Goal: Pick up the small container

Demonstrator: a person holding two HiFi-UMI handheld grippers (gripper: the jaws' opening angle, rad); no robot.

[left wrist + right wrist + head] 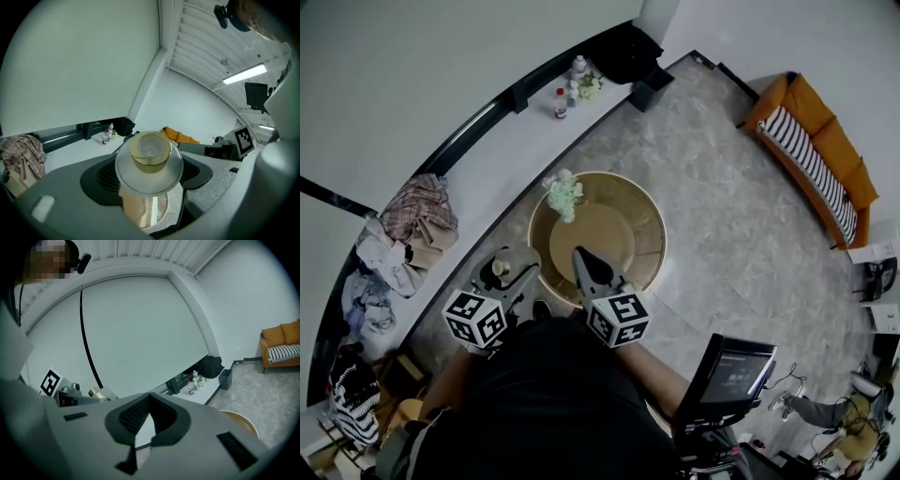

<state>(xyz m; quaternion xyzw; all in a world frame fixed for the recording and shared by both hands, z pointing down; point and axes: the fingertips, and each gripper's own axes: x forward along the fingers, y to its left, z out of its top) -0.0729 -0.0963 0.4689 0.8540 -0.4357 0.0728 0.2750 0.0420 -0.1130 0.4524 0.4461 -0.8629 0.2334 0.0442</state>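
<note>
The small container (149, 159), a clear round jar with a gold band, is held off the table between the pads of my left gripper (149, 177), which is shut on it. In the head view the container (500, 267) sits at the tip of the left gripper (517, 273), just left of the round gold table (645, 246). My right gripper (582, 257) hovers over the table's near edge. Its jaws are shut, and in the right gripper view (143, 426) nothing is between them. The same view shows the container (97, 392) off to the left.
A white flower bunch (563, 194) stands on the table's far left. A white ledge (502, 155) behind carries bottles (561, 101) and a clothes pile (417, 220). A black bag (628, 52), an orange sofa (816, 150) and a monitor (736, 370) are around.
</note>
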